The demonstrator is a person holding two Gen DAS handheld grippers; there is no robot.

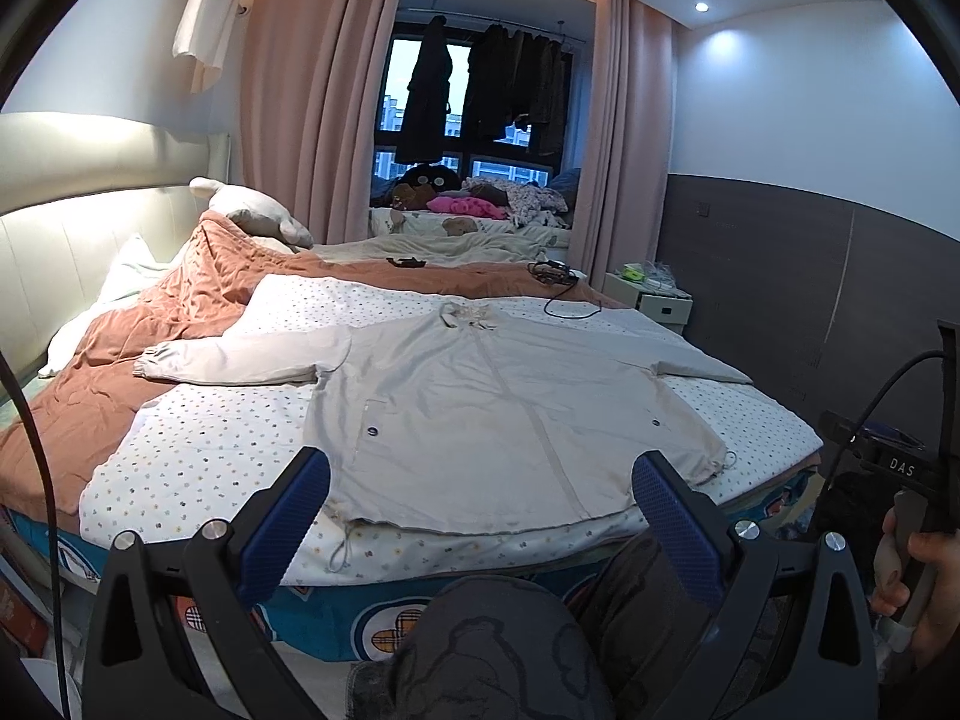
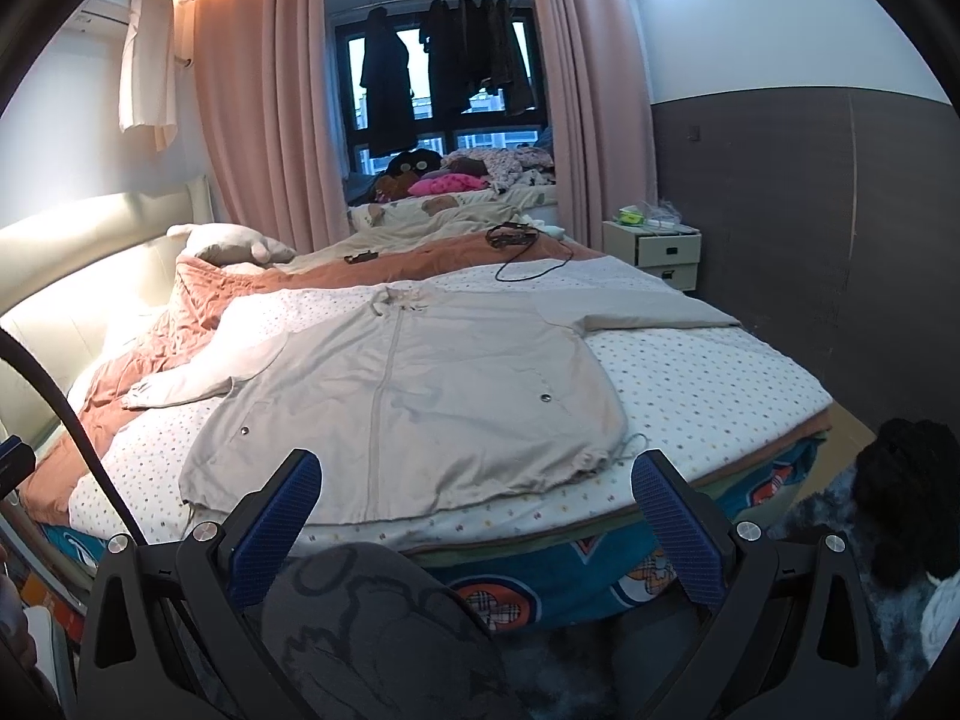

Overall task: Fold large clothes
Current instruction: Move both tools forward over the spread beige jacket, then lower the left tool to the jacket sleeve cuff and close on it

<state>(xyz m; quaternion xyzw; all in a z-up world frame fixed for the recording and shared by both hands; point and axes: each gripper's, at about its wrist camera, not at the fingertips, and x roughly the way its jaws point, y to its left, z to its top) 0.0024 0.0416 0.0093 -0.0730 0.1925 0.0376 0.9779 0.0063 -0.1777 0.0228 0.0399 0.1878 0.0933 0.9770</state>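
Your left tongs point(image 1: 480, 498) and right tongs point(image 2: 477, 495) both gape wide, gripping nothing, short of the beige jacket point(image 1: 480, 408) spread flat on the bed point(image 1: 198, 450).

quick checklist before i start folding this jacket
1. Jacket lying flat, front up: ok.
2. Both sleeves spread out: ok; left sleeve lies partly on the orange blanket.
3. Left gripper jaws open, empty: ok.
4. Right gripper jaws open, empty: ok.
5. Cable clear of jacket: ok, lies beyond the collar.
6. Hem within reach: ok, near bed edge.
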